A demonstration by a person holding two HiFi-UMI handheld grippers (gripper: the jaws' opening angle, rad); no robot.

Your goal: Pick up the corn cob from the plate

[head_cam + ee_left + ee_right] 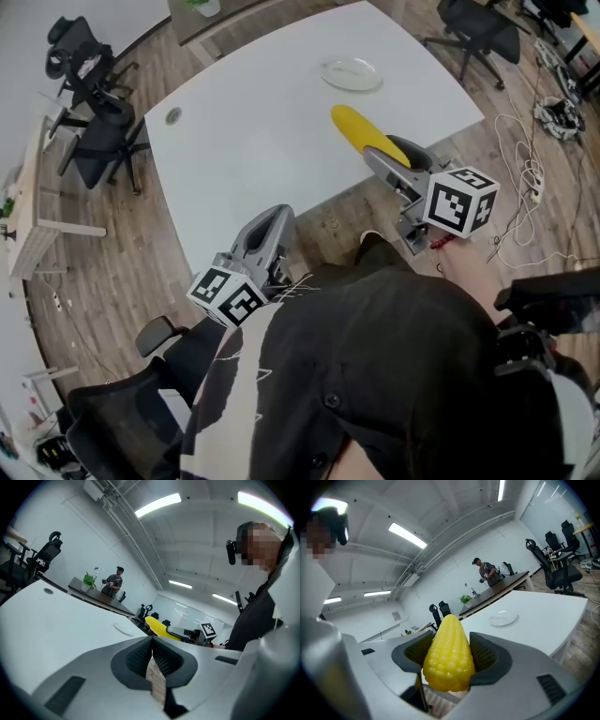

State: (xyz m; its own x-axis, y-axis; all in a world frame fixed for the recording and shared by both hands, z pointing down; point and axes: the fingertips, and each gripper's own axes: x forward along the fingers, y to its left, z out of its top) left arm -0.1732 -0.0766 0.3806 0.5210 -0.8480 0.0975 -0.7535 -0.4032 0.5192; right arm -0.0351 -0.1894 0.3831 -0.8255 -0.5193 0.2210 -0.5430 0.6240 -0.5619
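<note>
A big white table (262, 131) with a round cable port (173, 116) stands on wood flooring (94, 272). Black office chairs (105, 141) crowd its left side, another chair (478, 33) sits far right, and white cables (531, 178) trail nearby. A person (114, 582) stands behind a dark counter (93, 597) near a potted plant (89, 579)

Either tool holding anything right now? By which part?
Right tool grips the corn cob by its sides near the thick end, pointed tip sticking out ahead. Left tool is shut on nothing.

Bare table top (262, 141) lies open up to the plate (352, 73); chairs (101, 142) crowd its sides.
</note>
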